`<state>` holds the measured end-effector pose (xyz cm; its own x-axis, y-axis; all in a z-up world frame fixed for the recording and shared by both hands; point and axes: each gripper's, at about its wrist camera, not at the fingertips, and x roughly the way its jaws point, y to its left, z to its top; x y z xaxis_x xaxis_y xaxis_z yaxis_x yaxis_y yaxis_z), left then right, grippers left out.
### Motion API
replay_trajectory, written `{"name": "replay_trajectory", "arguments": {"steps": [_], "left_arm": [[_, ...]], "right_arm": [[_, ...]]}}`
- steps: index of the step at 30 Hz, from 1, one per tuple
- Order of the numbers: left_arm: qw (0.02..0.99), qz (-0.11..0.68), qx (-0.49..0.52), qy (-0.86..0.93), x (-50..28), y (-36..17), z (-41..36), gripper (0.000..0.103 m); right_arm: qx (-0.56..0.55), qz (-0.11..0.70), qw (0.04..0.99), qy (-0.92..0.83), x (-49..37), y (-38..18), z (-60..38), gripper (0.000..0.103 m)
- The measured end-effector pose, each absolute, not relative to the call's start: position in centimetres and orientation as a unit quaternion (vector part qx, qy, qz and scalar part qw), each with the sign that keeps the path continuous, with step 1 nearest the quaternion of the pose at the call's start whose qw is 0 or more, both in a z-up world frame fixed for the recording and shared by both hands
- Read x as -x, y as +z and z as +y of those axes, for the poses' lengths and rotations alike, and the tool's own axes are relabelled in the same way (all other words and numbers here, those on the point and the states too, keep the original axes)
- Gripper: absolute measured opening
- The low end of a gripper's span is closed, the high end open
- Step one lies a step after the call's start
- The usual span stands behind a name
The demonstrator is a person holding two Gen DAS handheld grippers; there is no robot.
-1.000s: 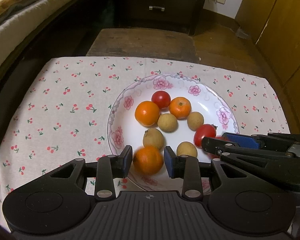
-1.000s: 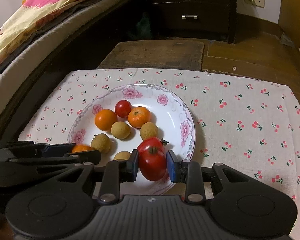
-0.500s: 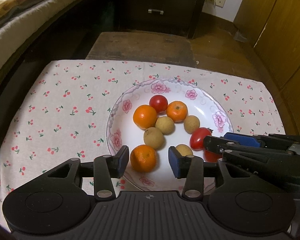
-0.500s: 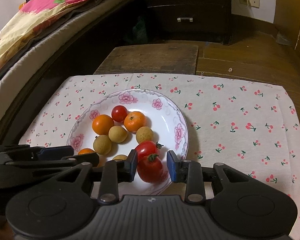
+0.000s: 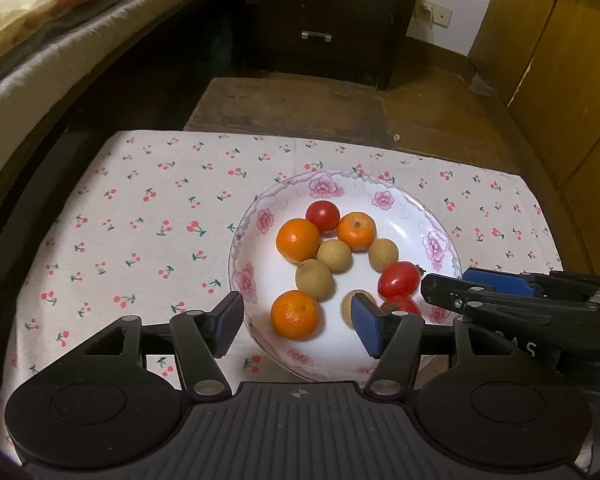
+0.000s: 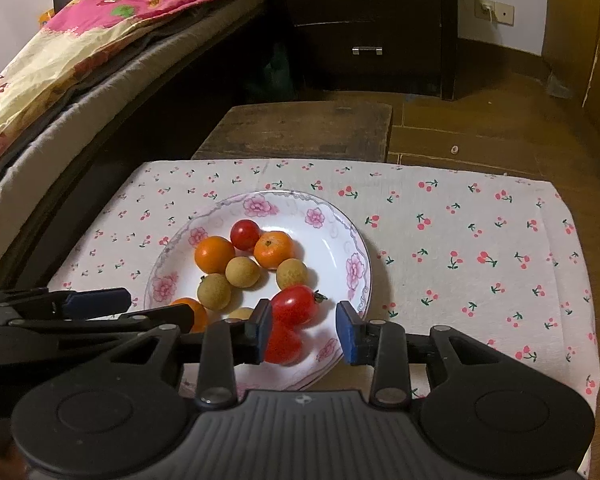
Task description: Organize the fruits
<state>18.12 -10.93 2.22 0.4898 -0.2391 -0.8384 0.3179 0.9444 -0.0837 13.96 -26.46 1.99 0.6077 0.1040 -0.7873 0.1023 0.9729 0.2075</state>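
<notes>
Left edge: bed [image 6: 60, 92] with pink-yellow quilt, beside the counter [image 5: 140, 216] under cherry-print cloth. Left tool [image 5: 296, 322] spread wide, gripping nothing, hovering over near rim of floral plate [image 5: 436, 240]; orange [image 5: 295, 314] lying free on plate between the blue pads, touching neither. Behind it on plate: second orange [image 5: 298, 239], small tomato [image 5: 322, 217], third orange [image 5: 356, 231], four longans, e.g. [image 5: 313, 279]. Right of these, two tomatoes touching at near-right rim: upper [image 6: 295, 305], lower [image 6: 282, 344]. Right tool [image 6: 305, 330] also spread wide, empty; lower tomato just beside its left pad, contact unclear. Beyond: dark drawer chest [image 6: 364, 24].
</notes>
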Motion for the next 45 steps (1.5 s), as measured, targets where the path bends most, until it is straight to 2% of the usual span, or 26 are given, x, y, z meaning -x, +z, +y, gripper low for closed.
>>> {"name": "replay_trajectory", "arguments": {"steps": [5, 15, 17, 25, 31, 35, 45], "left_arm": [[0.866, 0.474, -0.043, -0.153, -17.7, 2.5, -10.6, 0.074], [0.872, 0.466, -0.056, -0.135, -16.0, 2.7, -10.1, 0.082], [0.875, 0.462, -0.063, -0.128, -15.6, 2.8, -10.0, 0.089], [0.886, 0.438, -0.124, -0.091, -13.9, 2.9, -10.2, 0.093], [0.881, 0.454, -0.095, -0.092, -13.4, 2.5, -9.5, 0.093], [0.883, 0.454, -0.08, -0.087, -13.0, 2.6, -9.0, 0.103], [0.889, 0.439, -0.099, -0.084, -10.9, 2.9, -8.8, 0.103]], "right_arm": [[-0.119, 0.441, 0.889, -0.003, -13.3, 2.4, -26.5, 0.041], [-0.121, 0.445, 0.887, -0.012, -11.3, 2.7, -26.4, 0.043], [-0.121, 0.446, 0.887, -0.013, -10.8, 2.6, -26.3, 0.043], [-0.122, 0.45, 0.884, -0.013, -9.4, 2.5, -25.9, 0.045], [-0.128, 0.452, 0.883, -0.015, -8.5, 2.4, -25.8, 0.047], [-0.127, 0.457, 0.88, -0.015, -7.8, 2.2, -25.6, 0.047], [-0.131, 0.453, 0.882, -0.019, -6.0, 2.8, -25.5, 0.048]]}}
